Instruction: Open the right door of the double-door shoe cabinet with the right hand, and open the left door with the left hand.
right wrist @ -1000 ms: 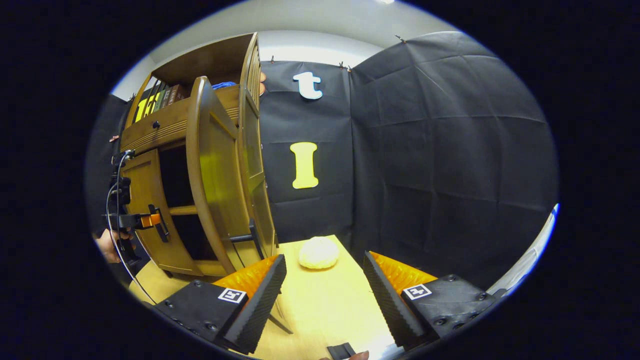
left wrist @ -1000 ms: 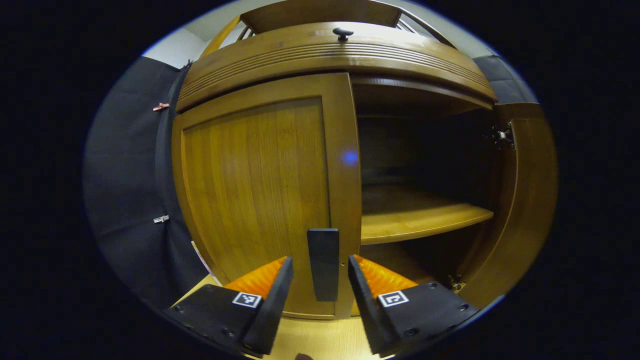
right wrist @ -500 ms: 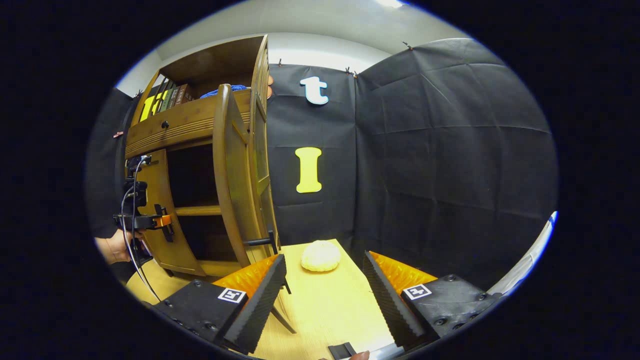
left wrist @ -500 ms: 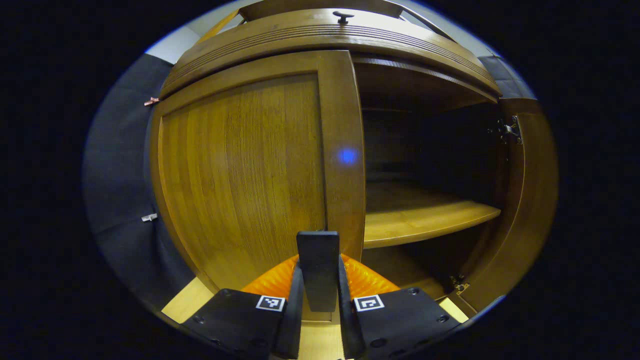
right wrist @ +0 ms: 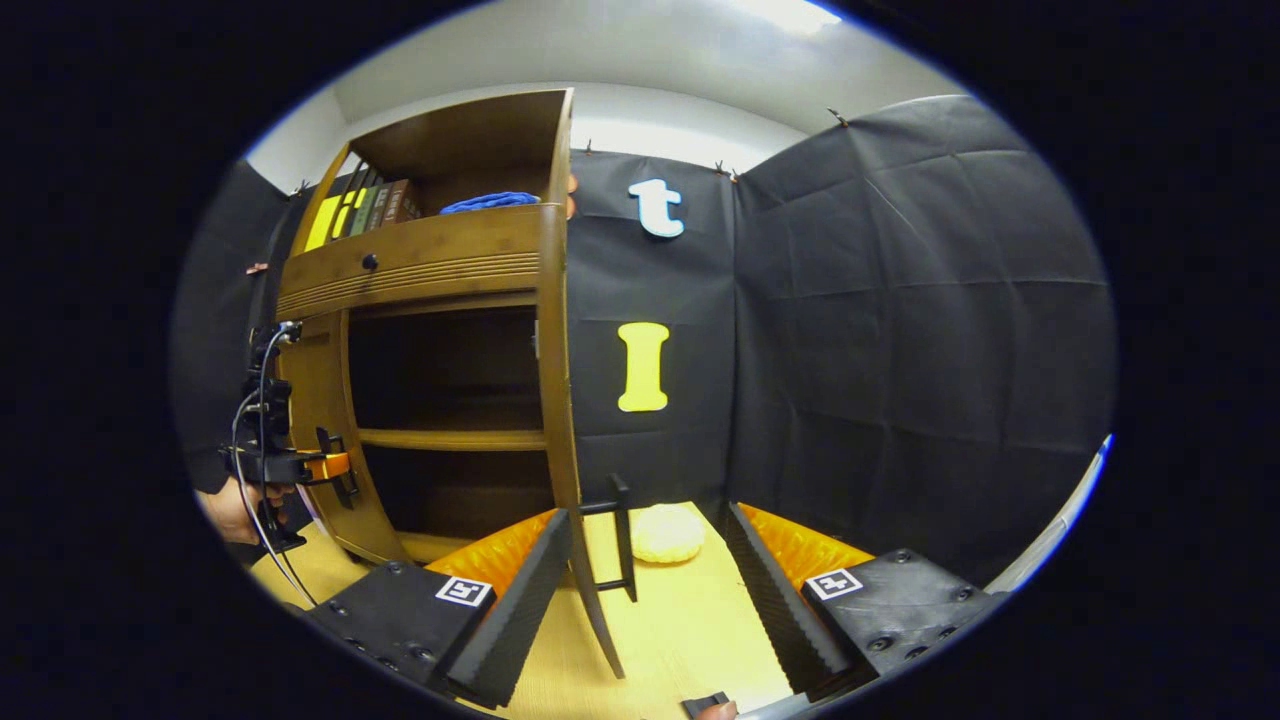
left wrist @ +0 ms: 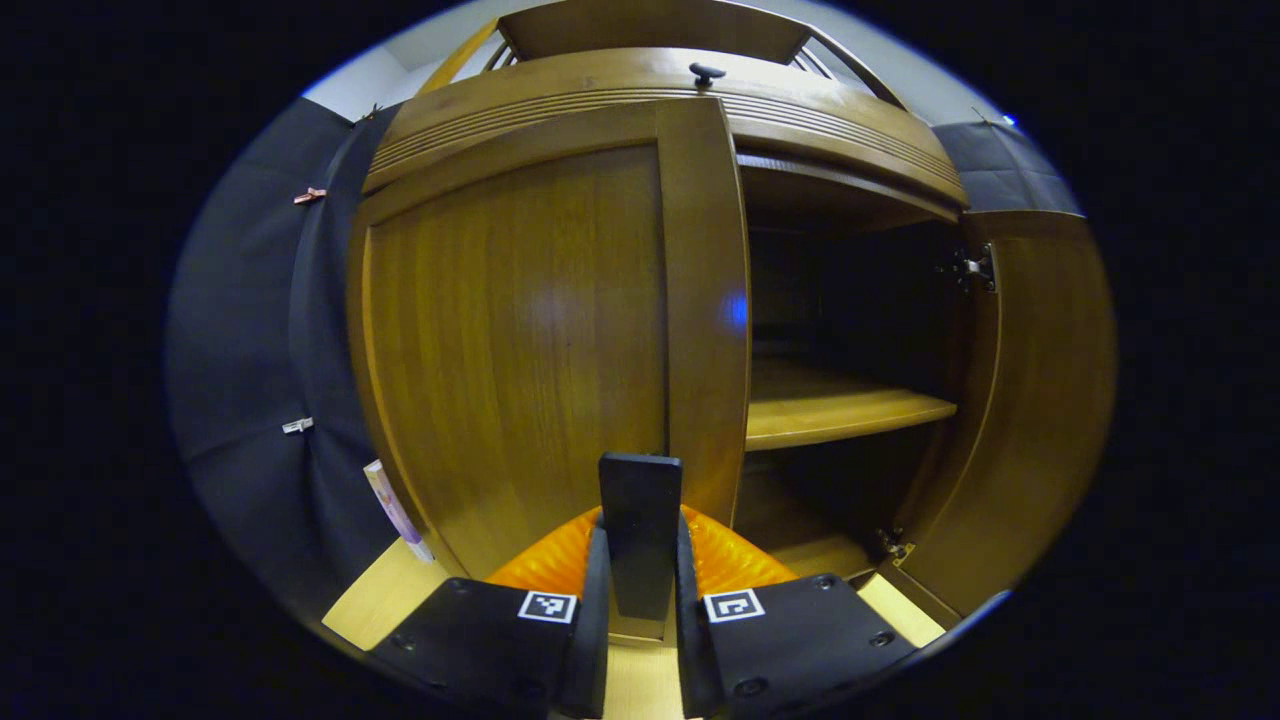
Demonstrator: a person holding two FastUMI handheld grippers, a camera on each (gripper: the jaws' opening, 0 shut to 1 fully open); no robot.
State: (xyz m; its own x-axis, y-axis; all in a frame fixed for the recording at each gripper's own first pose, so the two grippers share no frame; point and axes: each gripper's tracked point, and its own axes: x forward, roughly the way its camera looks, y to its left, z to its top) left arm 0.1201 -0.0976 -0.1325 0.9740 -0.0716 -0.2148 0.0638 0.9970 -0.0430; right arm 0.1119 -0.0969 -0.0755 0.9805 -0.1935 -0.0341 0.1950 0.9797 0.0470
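Left gripper (left wrist: 640,590) jaws clamp the left handle (left wrist: 640,530) at 6 o'clock; right gripper (right wrist: 645,590) jaws gape, holding nothing; pulling off the hinge arc could slip the handle.

Both views are sharp at the centre and bend strongly toward the rim, so the straight edges of the shoe cabinet (left wrist: 560,340) bow outward. Light comes from overhead: in the right gripper view a bright ceiling lamp (right wrist: 790,15) burns out to white near the top. In the left gripper view a soft sheen lies on the left door (left wrist: 540,310), and a small blue flare spot sits on its right stile. The cabinet interior (left wrist: 850,300) falls into deep shadow with little detail. The table (right wrist: 680,610) is evenly lit, and the booth wall stays dim and matte
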